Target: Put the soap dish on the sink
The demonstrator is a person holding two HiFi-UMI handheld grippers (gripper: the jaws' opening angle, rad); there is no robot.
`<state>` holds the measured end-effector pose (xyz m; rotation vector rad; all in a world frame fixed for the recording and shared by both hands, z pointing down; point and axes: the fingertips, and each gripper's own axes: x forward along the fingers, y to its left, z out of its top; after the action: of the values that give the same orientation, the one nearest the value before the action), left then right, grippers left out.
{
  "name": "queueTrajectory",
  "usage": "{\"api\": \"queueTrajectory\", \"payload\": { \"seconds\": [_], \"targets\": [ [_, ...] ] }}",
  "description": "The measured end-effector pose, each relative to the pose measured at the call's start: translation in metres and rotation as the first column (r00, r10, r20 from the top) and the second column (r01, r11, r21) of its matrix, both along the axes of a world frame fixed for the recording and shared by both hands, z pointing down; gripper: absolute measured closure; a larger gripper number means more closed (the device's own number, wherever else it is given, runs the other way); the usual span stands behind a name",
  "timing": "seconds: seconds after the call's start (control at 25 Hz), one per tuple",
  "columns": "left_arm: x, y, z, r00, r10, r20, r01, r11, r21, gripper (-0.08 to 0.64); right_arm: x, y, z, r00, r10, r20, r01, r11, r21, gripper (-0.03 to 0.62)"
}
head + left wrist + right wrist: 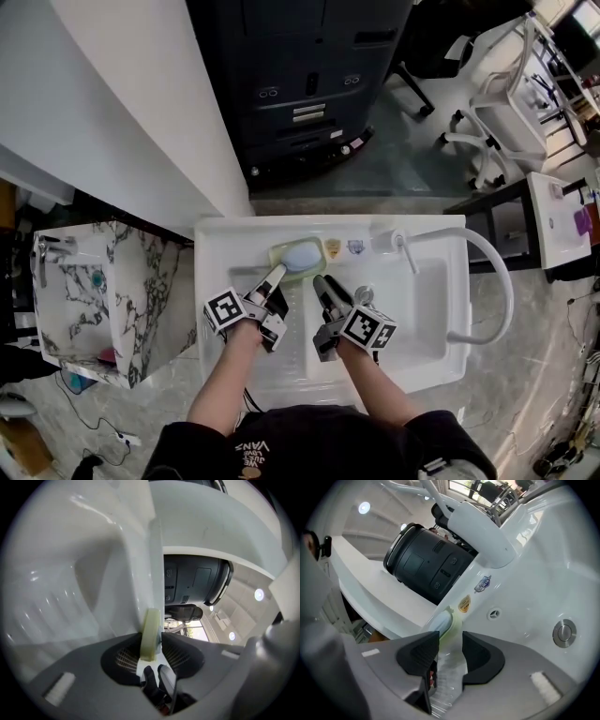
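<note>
A pale green soap dish (298, 256) with a light blue soap in it sits on the back ledge of the white sink (217, 251). My left gripper (277, 273) is shut on the dish's near left rim. In the left gripper view that rim (151, 632) stands edge-on between the gripper's (151, 645) two pads. My right gripper (322, 282) hangs over the basin just right of the dish, open, with nothing between its fingers. The right gripper view shows the dish (443, 622) just past the gripper's (451, 643) parted jaws.
A curved white faucet (489, 272) arches over the basin's right side, and its lever (405, 249) is on the ledge. The drain (364, 294) lies near my right gripper. A black cabinet (300, 84) stands behind the sink, a marble-patterned stand (131, 281) to the left.
</note>
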<state>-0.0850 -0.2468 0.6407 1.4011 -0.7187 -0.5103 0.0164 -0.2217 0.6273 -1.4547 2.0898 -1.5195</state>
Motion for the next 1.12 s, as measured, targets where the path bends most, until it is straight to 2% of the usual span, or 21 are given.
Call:
{"api": "queueTrajectory", "payload": {
  "seconds": [0.12,0.24,0.32,0.48,0.76,1.12],
  "targets": [
    [0.001,0.0,-0.002,1.0,0.002,-0.004,-0.002,1.0,-0.001,0.402,-0.009,0.007,-0.003,0.991,-0.071,-0.114,0.075,0.997,0.035,0.462],
    [-0.001,0.001,0.001,1.0,-0.013,0.002,0.013,1.0,-0.001,0.402,-0.024,0.012,-0.002,0.957,-0.163,-0.239,0.179,0.983,0.046,0.465],
    [-0.002,0.001,0.002,1.0,-0.019,0.005,0.019,1.0,-0.008,0.402,-0.033,0.013,0.0,0.939,-0.202,-0.277,0.223,0.974,0.048,0.536],
    [-0.001,0.001,-0.001,1.0,-0.019,-0.008,0.019,1.0,-0.003,0.402,-0.048,0.01,0.003,0.924,-0.244,-0.293,0.27,0.962,0.048,0.584],
    [-0.001,0.0,-0.005,0.999,-0.016,-0.028,0.017,0.999,0.027,0.402,-0.054,0.001,0.002,0.929,-0.235,-0.286,0.258,0.965,0.044,0.589],
    [-0.01,0.006,-0.01,1.0,-0.024,-0.003,0.024,0.998,0.063,0.374,-0.062,-0.001,0.001,0.942,-0.224,-0.251,0.24,0.97,0.038,0.589]
  ]
}}
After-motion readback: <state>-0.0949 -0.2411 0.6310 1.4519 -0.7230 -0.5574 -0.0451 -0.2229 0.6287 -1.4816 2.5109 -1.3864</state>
